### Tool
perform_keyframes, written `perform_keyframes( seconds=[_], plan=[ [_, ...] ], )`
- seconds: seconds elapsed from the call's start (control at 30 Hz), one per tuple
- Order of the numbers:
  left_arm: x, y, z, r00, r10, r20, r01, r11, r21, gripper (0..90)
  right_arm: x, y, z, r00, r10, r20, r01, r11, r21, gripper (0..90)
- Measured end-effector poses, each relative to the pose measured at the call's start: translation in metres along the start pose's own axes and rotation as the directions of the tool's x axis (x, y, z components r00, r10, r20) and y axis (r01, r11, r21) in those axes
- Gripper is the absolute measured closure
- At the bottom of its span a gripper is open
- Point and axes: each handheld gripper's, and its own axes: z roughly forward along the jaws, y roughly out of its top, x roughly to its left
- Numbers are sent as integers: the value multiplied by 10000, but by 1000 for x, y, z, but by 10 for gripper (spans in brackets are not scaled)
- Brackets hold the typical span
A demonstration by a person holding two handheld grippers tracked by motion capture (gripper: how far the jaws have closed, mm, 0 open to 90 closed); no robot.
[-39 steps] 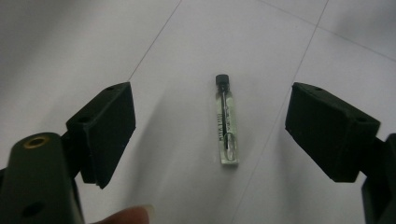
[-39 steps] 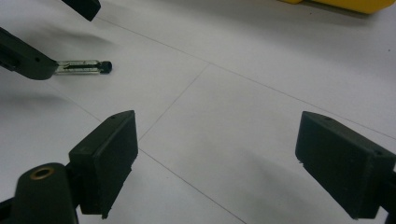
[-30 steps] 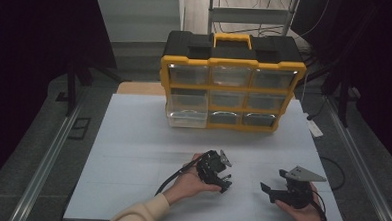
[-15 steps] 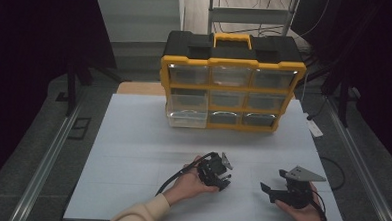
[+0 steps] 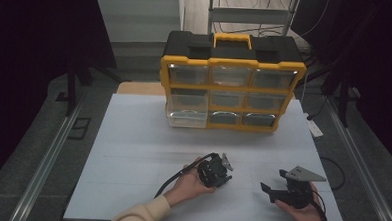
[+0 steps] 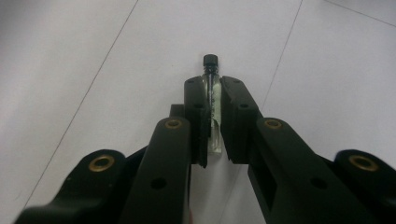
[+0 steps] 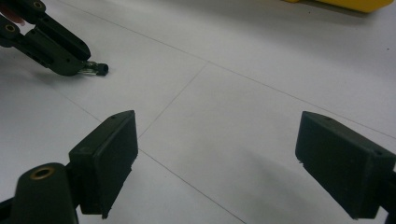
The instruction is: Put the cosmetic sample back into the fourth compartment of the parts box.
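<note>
A small clear glass vial (image 6: 213, 105) with a black cap lies low over the white table, and my left gripper (image 6: 212, 88) is shut on it, the cap poking out past the jaw tips. In the high view the left gripper (image 5: 215, 172) is at the table's front centre, held by a hand. My right gripper (image 5: 269, 190) rests at the front right with its jaws wide apart and nothing between them. In the right gripper view the open right gripper (image 7: 219, 144) faces bare table, with the left gripper (image 7: 74, 65) and the vial (image 7: 95, 70) at upper left.
A yellow and black parts organizer (image 5: 230, 82) with several clear drawers stands at the back of the white table (image 5: 132, 153). Its lower left drawer (image 5: 186, 117) sticks out a little. A cable trails from each gripper. Metal rails run along both table sides.
</note>
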Motion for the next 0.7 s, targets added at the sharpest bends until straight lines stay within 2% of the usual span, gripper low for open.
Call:
perform_keyframes(
  seconds=[0.2, 0.7],
  plan=[
    [1, 0, -3, 10000, 33, -29, -33, 9999, -161, 811, 0, 0, 0, 10000, 1, 13, -1, 10000, 2, 136],
    [7, -2, -18, 9995, -226, 217, 240, 9972, -704, 811, 0, 0, 0, 10000, 13, 43, -13, 10000, 31, 136]
  ],
)
